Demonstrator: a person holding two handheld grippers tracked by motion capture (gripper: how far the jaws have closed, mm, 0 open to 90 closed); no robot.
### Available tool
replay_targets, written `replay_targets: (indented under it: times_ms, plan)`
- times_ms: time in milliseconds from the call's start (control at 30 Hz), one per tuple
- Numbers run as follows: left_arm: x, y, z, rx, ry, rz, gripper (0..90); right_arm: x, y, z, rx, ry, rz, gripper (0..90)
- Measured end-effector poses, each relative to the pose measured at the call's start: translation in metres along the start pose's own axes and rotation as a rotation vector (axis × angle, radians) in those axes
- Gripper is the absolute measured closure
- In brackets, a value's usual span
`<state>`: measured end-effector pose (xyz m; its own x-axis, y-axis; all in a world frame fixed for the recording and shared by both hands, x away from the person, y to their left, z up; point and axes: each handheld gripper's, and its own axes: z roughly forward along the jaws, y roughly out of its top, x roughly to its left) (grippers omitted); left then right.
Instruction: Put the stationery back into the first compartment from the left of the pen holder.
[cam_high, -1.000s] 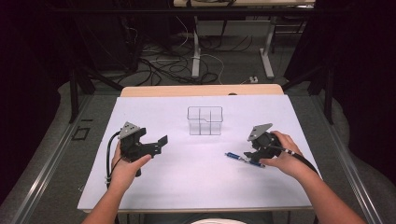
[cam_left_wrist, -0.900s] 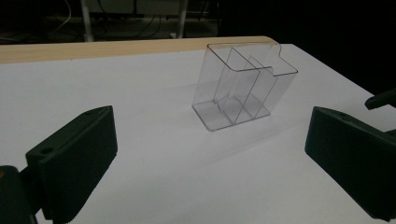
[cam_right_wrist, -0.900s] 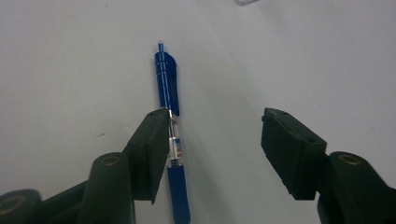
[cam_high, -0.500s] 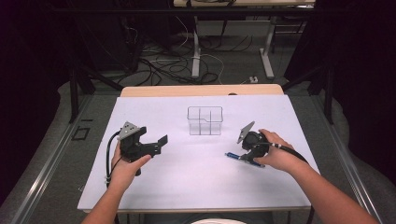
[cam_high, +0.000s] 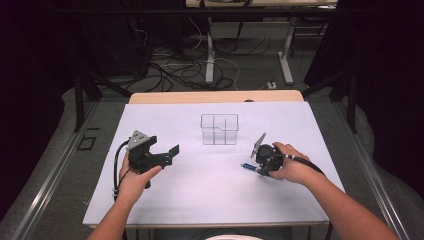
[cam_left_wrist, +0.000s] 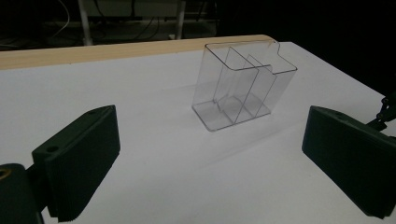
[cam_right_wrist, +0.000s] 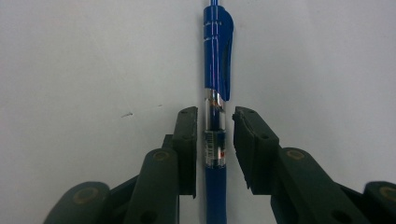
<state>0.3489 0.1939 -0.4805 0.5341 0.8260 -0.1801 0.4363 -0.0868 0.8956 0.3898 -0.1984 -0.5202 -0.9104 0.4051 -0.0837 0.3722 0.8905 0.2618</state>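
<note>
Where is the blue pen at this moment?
In the high view the blue pen lies on the white table cover at the right side, below the clear organizer. In the right gripper view it lies between the right gripper jaws.

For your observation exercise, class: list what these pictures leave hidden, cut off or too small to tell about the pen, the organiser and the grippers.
- Blue pen: its two ends, cut off by the right gripper view's top and bottom edges.
- The pen in the high view: largely hidden beneath the right gripper.
- Print on the pen's clear barrel: too small.
- Clear organiser: its dividers are faint in the high view.
- Left gripper: outer pads cut off by the frame.
</note>
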Motion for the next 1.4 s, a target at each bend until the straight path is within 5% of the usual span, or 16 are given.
replay_targets:
  times_ms: [200, 233, 367, 400, 1067, 1400]
  plan:
    - [-0.0004, -0.0004, 0.0005, 0.001, -0.001, -0.006, 4.1, -0.0006, -0.0009, 0.0025, 0.033, -0.021, 0.003, 71.5]
    - [-0.0003, -0.0005, 0.0006, 0.002, -0.001, -0.007, 4.2, -0.0010, -0.0019, 0.0059, 0.022, 0.011, 0.007, 72.6]
    - [-0.0001, -0.0009, 0.0010, 0.004, 0.002, -0.004, 4.3, 0.0005, -0.0017, 0.0059, 0.037, 0.019, 0.034, 74.2]
    - [-0.0001, -0.0009, 0.0011, 0.005, 0.001, -0.004, 4.4, -0.0016, -0.0007, 0.0063, 0.040, 0.019, 0.000, 75.4]
    - [-0.0001, -0.0011, 0.0015, 0.008, 0.005, 0.015, 4.6, 0.0006, 0.0034, 0.0056, 0.071, -0.003, -0.034, 79.5]
    - [0.0002, -0.0017, 0.0017, 0.009, 0.007, 0.003, 5.3, 0.0010, 0.0048, -0.0019, 0.024, -0.030, -0.023, 79.5]
